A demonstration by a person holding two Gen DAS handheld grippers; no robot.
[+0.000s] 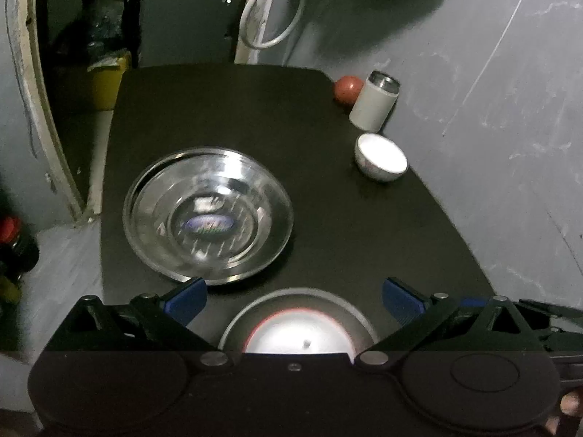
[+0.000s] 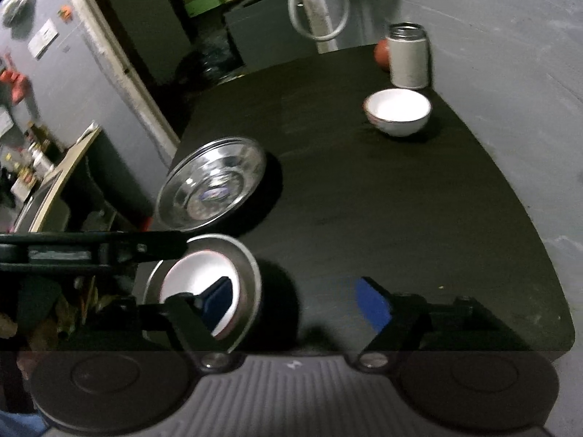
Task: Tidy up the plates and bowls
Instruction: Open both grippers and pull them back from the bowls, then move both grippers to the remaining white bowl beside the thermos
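I am looking across a dark bench (image 1: 328, 218) standing against a grey wall, with a doorway and cluttered shelves beyond its far edge. Taking the steel plate (image 1: 207, 215) as my landmark: a small white bowl (image 1: 380, 158) is sitting well to its right near the bench edge, and behind that bowl a white canister (image 1: 373, 100) is standing with a red ball (image 1: 348, 89) just beside it. On the near side of the plate a white dish with a grey rim (image 1: 298, 327) is lying, touching or nearly touching it. My left gripper (image 1: 295, 296) is hovering wide open over that dish, gripping nothing. My right gripper (image 2: 297, 300) is also spread wide and holding nothing, its left finger (image 2: 216, 296) showing in front of the dish (image 2: 204, 287).
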